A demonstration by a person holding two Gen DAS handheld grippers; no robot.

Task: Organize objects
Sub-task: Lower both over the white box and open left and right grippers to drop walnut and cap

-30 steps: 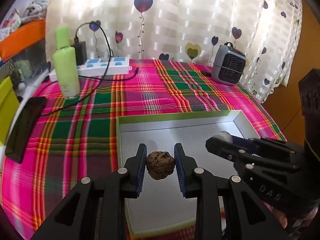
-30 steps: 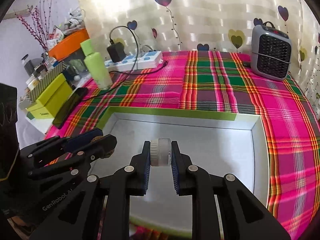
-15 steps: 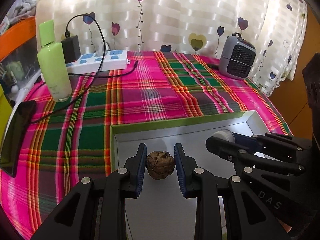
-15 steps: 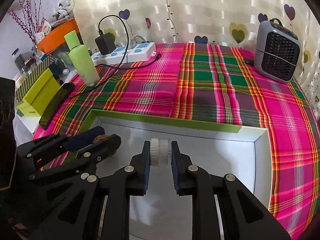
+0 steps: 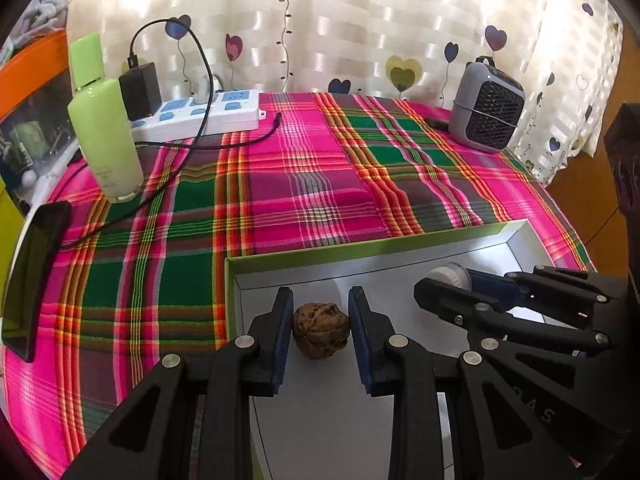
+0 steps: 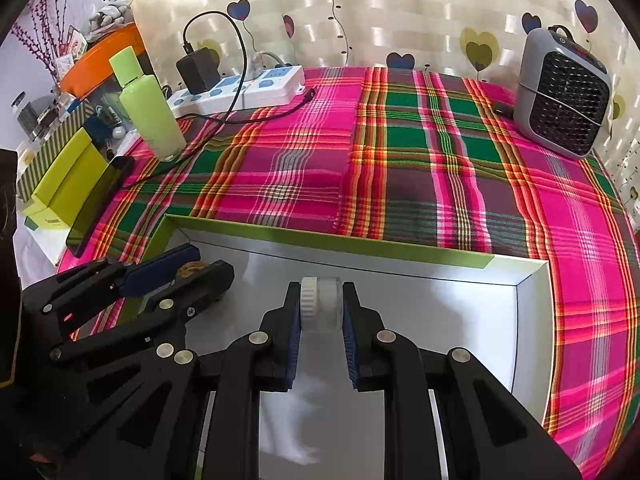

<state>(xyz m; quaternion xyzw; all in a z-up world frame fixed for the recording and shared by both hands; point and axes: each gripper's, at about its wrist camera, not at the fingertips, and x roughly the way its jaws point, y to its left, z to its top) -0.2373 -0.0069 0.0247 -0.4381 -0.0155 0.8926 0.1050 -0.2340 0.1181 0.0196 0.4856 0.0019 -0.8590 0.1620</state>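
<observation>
My left gripper (image 5: pixel 320 320) is shut on a brown walnut (image 5: pixel 320 335) and holds it over the left part of a shallow white tray with a green rim (image 5: pixel 360 250). My right gripper (image 6: pixel 321 308) is shut on a small clear jar with a white ribbed lid (image 6: pixel 322 310) over the same tray (image 6: pixel 400 250). In the left wrist view the right gripper (image 5: pixel 444 286) shows at the right with the jar (image 5: pixel 448 276). In the right wrist view the left gripper (image 6: pixel 200 268) shows at the left with the walnut (image 6: pixel 191 270).
The tray lies on a pink and green plaid cloth (image 5: pixel 312 184). A green bottle (image 5: pixel 104 128), a power strip (image 5: pixel 200 118) with a charger and cable, a dark phone (image 5: pixel 32 280) and a small grey heater (image 5: pixel 488 110) stand around it. Yellow-green boxes (image 6: pixel 60 188) sit at the left.
Both grippers have drawn back toward the near side; the tray's far rim now lies closer to the fingertips. Both still hold their objects.
</observation>
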